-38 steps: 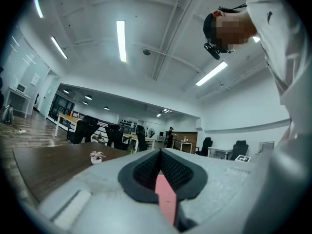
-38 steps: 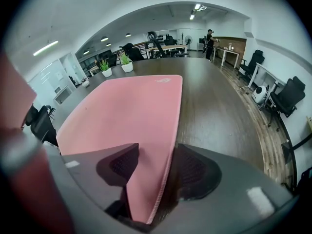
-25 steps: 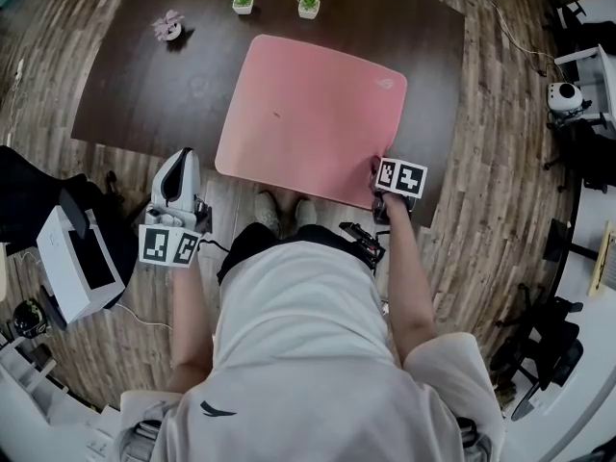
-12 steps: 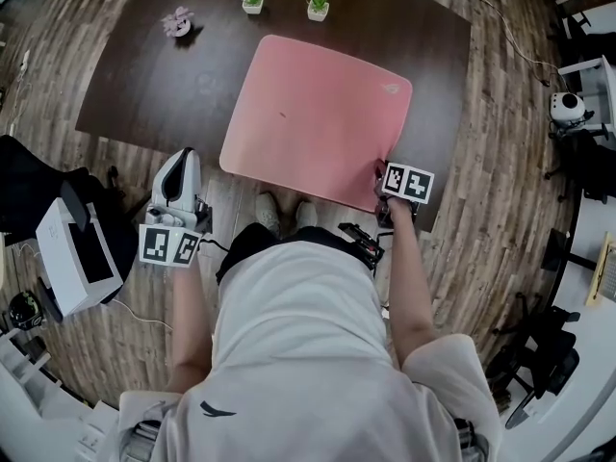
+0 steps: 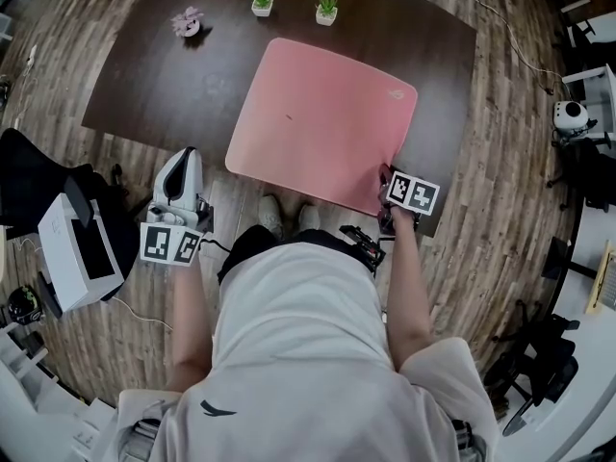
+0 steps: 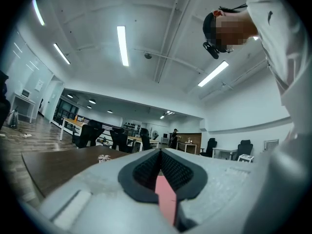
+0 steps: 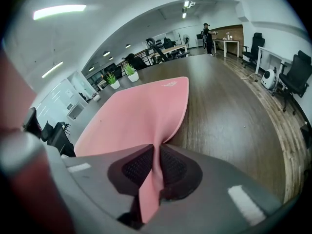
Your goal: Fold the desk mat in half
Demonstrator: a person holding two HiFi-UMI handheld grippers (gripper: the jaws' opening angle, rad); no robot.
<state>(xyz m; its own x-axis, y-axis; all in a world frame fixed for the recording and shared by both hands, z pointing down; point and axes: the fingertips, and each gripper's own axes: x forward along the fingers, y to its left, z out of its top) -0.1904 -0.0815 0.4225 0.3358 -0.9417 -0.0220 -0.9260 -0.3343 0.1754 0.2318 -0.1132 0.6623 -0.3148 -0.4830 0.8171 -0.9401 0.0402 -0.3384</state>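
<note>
Desk mat [image 5: 322, 114], near right corner tight inside right claw [image 7: 156, 155]

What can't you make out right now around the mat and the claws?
- Head view: corner of the mat in the right claw, hidden under its cube.
- Head view: logo on the mat, too small to read.
- Left claw view: pink strip behind the left claw tips, unclear what it is.

The right claw [image 5: 387, 179] sits at the near corner of the pink mat [image 5: 322, 114].
</note>
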